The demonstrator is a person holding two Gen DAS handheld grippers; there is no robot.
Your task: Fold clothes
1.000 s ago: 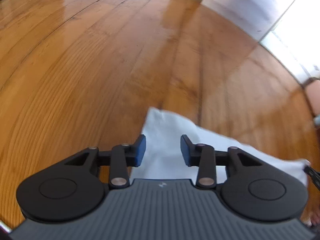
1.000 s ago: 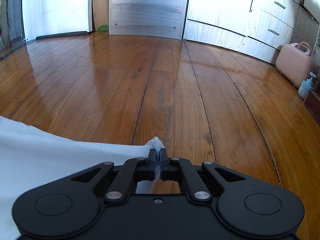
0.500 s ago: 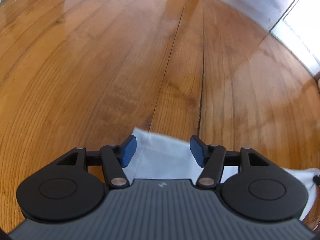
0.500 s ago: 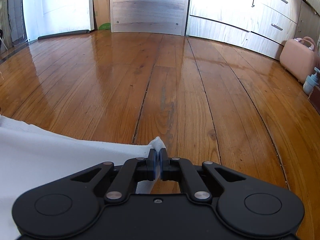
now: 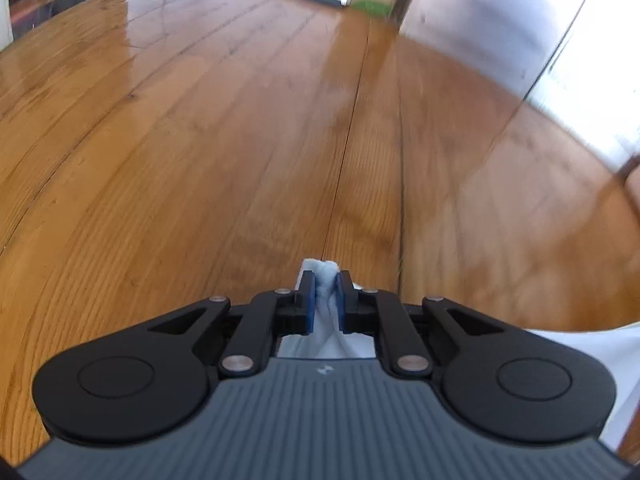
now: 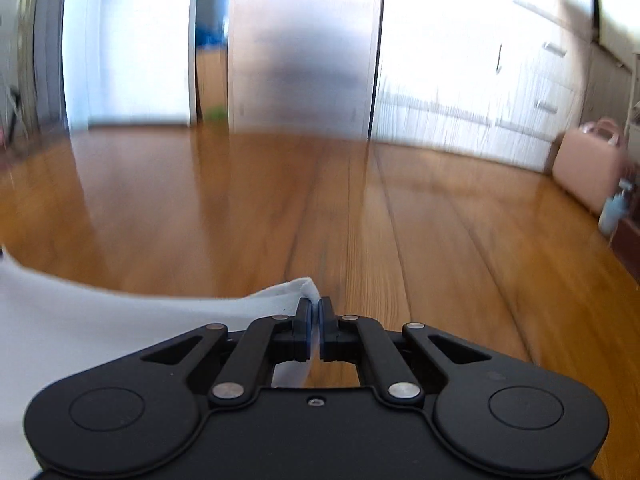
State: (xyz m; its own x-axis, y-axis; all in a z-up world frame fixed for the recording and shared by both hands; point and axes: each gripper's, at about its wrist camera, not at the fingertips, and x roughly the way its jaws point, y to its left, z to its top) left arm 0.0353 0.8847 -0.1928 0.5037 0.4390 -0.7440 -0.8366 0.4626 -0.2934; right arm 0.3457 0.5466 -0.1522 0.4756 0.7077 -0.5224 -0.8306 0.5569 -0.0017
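A white garment lies over the wooden floor. In the left wrist view my left gripper [image 5: 325, 280] is shut on a bunched corner of the white garment [image 5: 326, 270], which pokes out past the blue pads; more of it shows at the right edge. In the right wrist view my right gripper [image 6: 316, 306] is shut on another corner of the garment [image 6: 120, 320], which stretches away to the left. Most of the garment is hidden under the gripper bodies.
Glossy wooden floor [image 5: 200, 140] runs ahead in both views. White cabinets with drawers [image 6: 500, 80] and a door stand at the far wall. A pink case [image 6: 588, 164] and a small bottle [image 6: 614, 208] sit at the right.
My left gripper has shut on the garment's corner; it was open over the cloth before. My right gripper, still shut on its corner, has lifted and tilted up, so more of the wall shows.
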